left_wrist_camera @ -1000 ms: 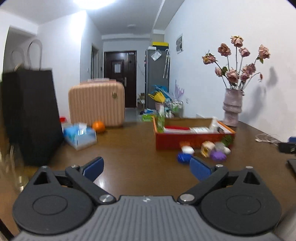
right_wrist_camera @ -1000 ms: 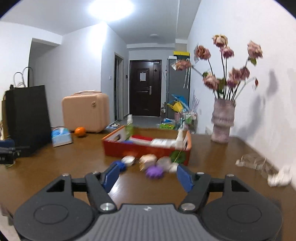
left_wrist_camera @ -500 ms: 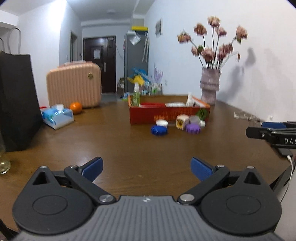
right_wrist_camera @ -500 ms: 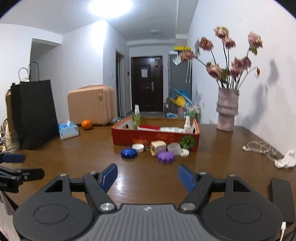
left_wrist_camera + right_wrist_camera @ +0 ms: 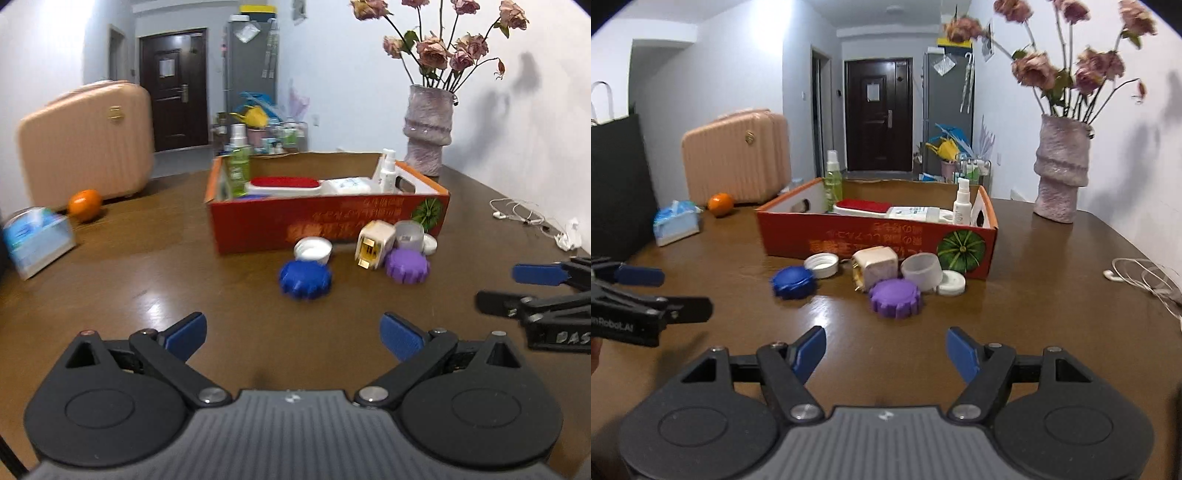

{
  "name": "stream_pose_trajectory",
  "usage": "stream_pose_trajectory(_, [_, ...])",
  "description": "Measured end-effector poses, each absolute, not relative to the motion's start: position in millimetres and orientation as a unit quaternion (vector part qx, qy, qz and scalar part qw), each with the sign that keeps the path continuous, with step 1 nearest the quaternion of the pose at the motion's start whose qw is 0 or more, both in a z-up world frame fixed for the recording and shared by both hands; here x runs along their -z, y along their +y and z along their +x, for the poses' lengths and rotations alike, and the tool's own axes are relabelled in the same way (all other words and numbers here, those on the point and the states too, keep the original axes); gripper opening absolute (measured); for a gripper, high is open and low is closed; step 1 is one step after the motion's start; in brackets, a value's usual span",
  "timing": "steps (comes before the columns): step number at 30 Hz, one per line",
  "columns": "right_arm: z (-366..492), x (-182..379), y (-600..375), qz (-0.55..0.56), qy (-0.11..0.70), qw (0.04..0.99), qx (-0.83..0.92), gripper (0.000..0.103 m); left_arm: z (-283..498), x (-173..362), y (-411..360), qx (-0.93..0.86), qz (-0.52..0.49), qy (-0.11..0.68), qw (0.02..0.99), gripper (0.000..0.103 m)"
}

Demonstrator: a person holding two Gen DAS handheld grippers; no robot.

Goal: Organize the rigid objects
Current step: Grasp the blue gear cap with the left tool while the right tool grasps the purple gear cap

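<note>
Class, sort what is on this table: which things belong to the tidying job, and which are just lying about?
Job: red box, blue cap, purple cap, white lid, plug, clear cup, white disc.

Lying about: vase, orange, tissues, earphones, suitcase.

tissue pack (image 5: 37, 236) blurred, flowers (image 5: 1071, 70) smeared

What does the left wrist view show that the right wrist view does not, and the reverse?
Only the left wrist view shows the right gripper at its right edge. Only the right wrist view shows the left gripper and the black bag. Both share the red box, blue cap, purple cap, orange and vase.
</note>
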State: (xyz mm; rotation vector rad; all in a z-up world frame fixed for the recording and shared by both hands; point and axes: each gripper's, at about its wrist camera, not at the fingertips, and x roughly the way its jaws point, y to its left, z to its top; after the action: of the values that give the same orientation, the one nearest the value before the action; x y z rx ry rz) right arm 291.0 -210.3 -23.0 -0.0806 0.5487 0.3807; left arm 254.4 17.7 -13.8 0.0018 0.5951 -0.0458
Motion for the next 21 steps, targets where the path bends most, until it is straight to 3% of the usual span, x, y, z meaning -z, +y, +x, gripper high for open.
stream_pose_trajectory(11, [394.6, 56.2, -185.7, -0.031, 0.322, 0.926, -0.196, 0.063, 370.4, 51.9, 2.1, 0.041, 0.022, 0.329, 0.943, 0.079])
stream_pose_trajectory(16, [405.6, 65.4, -183.8, -0.028, 0.330, 0.921, -0.205, 0.051, 381.5, 60.1, 2.9, 0.040, 0.011, 0.335, 0.941, 0.055])
stream_pose_trajectory(21, [398.8, 61.3, -184.8, -0.029, 0.328, 0.922, -0.206, 0.051, 372.8, 54.3, -1.5, 0.040, 0.027, 0.334, 0.941, 0.055])
